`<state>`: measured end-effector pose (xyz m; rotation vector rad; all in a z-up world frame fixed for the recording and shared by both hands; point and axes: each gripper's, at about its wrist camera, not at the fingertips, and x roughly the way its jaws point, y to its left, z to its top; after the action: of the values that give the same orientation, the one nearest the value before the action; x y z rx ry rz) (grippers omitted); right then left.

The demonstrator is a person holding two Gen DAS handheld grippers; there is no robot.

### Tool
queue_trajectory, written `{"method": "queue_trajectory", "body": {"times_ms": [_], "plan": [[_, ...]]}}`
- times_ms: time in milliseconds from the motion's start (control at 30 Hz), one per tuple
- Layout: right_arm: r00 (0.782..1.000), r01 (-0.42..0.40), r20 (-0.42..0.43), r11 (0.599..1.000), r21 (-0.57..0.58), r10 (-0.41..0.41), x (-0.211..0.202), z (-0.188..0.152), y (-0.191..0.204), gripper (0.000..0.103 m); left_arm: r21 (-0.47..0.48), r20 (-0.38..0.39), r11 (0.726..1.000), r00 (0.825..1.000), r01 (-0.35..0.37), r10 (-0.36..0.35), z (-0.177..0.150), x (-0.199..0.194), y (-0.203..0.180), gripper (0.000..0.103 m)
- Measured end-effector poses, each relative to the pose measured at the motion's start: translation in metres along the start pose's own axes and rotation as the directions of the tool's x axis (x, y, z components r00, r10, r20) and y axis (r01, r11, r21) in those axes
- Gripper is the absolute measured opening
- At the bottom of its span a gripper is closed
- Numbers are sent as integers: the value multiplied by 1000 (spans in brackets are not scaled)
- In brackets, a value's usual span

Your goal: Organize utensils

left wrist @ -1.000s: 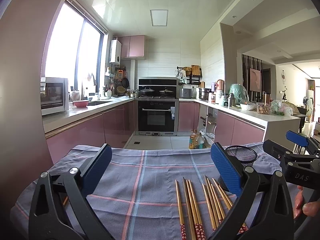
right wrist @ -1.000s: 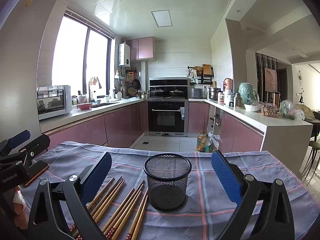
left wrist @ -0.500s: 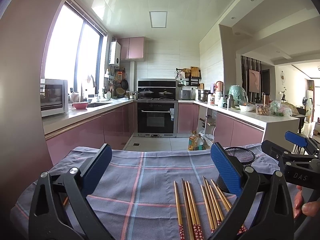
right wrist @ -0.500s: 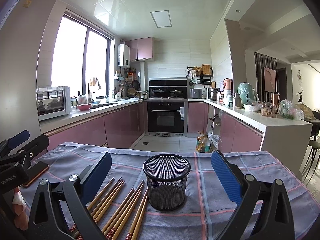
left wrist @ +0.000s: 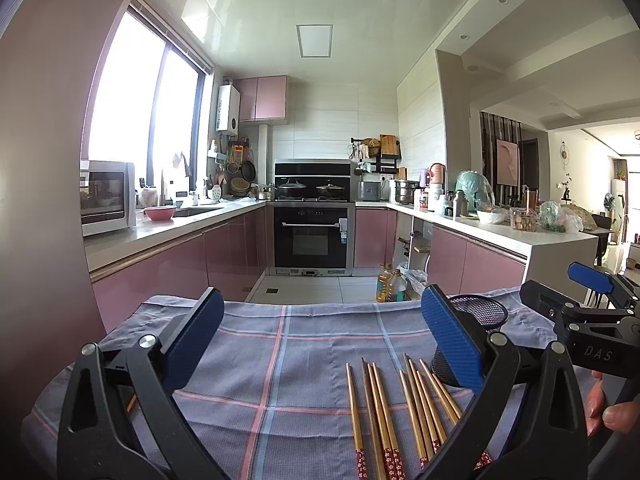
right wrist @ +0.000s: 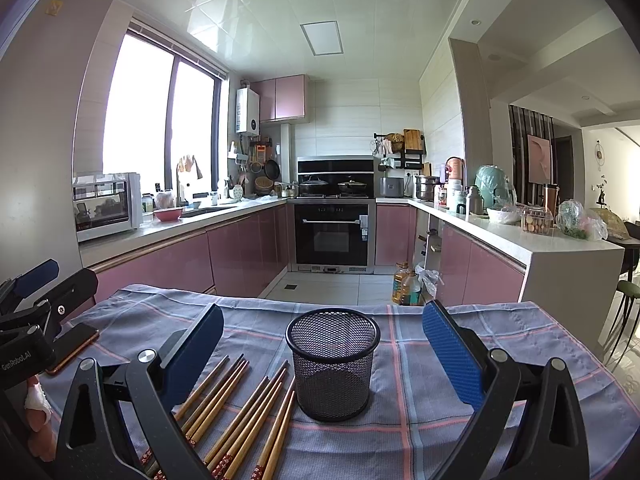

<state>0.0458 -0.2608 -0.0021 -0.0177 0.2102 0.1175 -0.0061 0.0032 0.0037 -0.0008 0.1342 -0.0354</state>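
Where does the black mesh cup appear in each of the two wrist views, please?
Left wrist view: the black mesh cup is at the right, mostly hidden behind the left gripper's right blue pad.
Right wrist view: the cup stands at the centre, upright on the checked cloth, between the open jaws.
Shared landmark: the chopsticks lie beside the cup, on its left.

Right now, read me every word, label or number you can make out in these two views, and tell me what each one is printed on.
"DAS": white letters on the black body of the right hand-held gripper, seen from the left wrist view; it may be cut off.
"GenRobot.AI": white letters on the black body of the left hand-held gripper, seen from the right wrist view.
Stickers on the tall pink-grey panel: too small to read.
Black built-in oven panel markings: too blurred.
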Motion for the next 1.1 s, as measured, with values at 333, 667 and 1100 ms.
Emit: {"method": "queue_trajectory", "body": {"times_ms": [333,667,1100], "plan": [[1000,1,0,1000,0,-1,0,-1,-1,96,1,1,1000,1000,0,0,-1,0,0,97],[1000,0,-2,1000,2,0,1,-1,-1,96,1,1,1000,1000,2,-2,-1,1,0,97],[1000,1,-3,1000,3,-1,1,-3,0,96,2,1,1000,1000,2,-2,1,1,2,97]]}}
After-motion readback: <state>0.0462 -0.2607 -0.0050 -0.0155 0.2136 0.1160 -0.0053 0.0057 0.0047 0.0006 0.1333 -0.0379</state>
